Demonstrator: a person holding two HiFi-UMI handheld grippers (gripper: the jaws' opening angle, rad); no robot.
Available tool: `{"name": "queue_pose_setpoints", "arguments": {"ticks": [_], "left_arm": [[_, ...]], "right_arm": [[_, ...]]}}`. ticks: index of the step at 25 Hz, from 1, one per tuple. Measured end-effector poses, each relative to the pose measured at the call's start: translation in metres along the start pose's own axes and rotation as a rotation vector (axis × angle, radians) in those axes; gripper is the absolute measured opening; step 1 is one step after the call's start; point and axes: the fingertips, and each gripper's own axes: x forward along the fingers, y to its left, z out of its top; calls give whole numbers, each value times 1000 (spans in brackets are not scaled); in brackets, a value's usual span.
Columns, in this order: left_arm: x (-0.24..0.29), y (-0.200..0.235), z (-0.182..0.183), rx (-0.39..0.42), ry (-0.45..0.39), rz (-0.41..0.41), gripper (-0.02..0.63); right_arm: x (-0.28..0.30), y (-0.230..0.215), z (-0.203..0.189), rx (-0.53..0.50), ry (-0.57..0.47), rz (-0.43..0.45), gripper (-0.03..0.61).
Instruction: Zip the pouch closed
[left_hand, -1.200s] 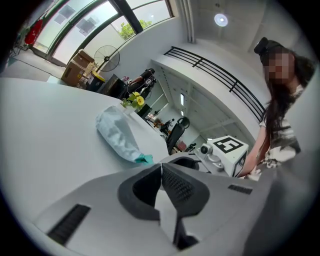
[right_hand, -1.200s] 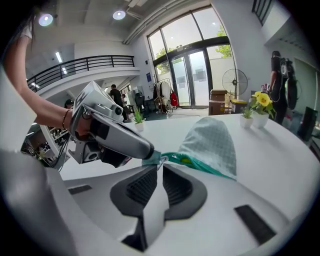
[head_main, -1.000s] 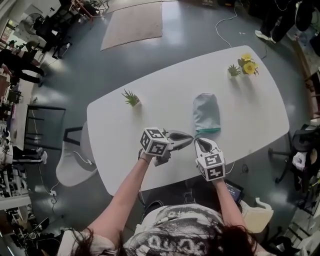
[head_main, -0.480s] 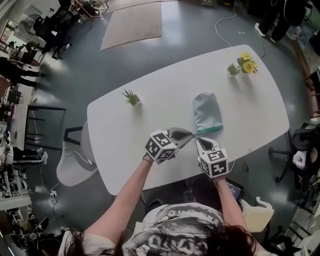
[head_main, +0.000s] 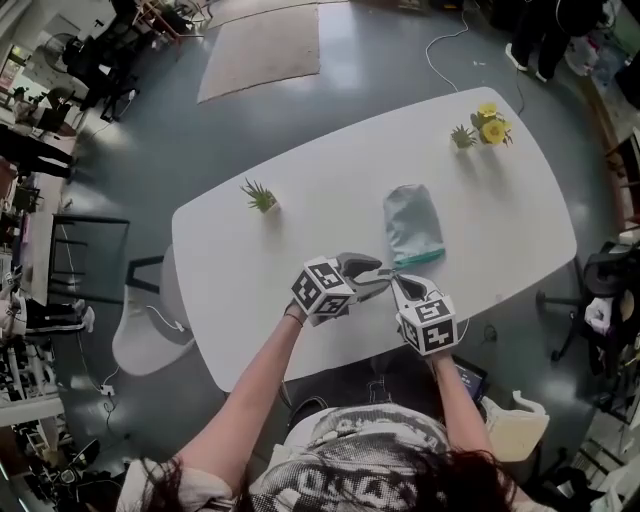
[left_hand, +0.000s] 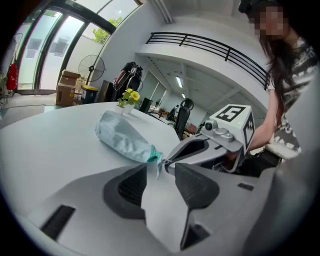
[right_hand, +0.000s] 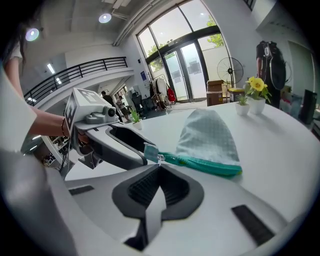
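A pale blue-grey pouch (head_main: 412, 222) (left_hand: 122, 137) (right_hand: 207, 135) lies flat on the white table (head_main: 250, 290), its teal zipper edge (head_main: 415, 260) (right_hand: 200, 162) towards me. My left gripper (head_main: 377, 276) (left_hand: 160, 167) is opening. The pouch's pale corner tab (left_hand: 152, 165) (right_hand: 148, 151) hangs loose between its jaws, and the pads do not press on it. From the right, my right gripper (head_main: 394, 281) (right_hand: 159, 165) meets it tip to tip. It is shut on the small metal zipper pull (right_hand: 159, 158) at that same corner.
A small green plant (head_main: 261, 195) stands at the table's left. A pot of yellow flowers (head_main: 490, 125) (right_hand: 256, 87) and a second small plant (head_main: 463, 138) stand at the far right. A white chair (head_main: 150, 330) sits off the left edge.
My left gripper has rolled and shifted slightly right, and its jaws have parted off the corner tab. The right gripper and the pouch have stayed where they were.
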Motion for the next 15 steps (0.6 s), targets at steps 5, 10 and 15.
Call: {"name": "queue_pose_setpoints", "arguments": {"ticks": [5,10,15], "left_arm": [[5,2,3,26,-5,26,31],[6,2,2,47,19,28,23],[6,7,1,51,19,58,23]], "right_arm": [[1,-2,0,10,10,2,1],[4,-9,-2,46,15,2,2],[3,-22,-5,105,16,-8,2]]}}
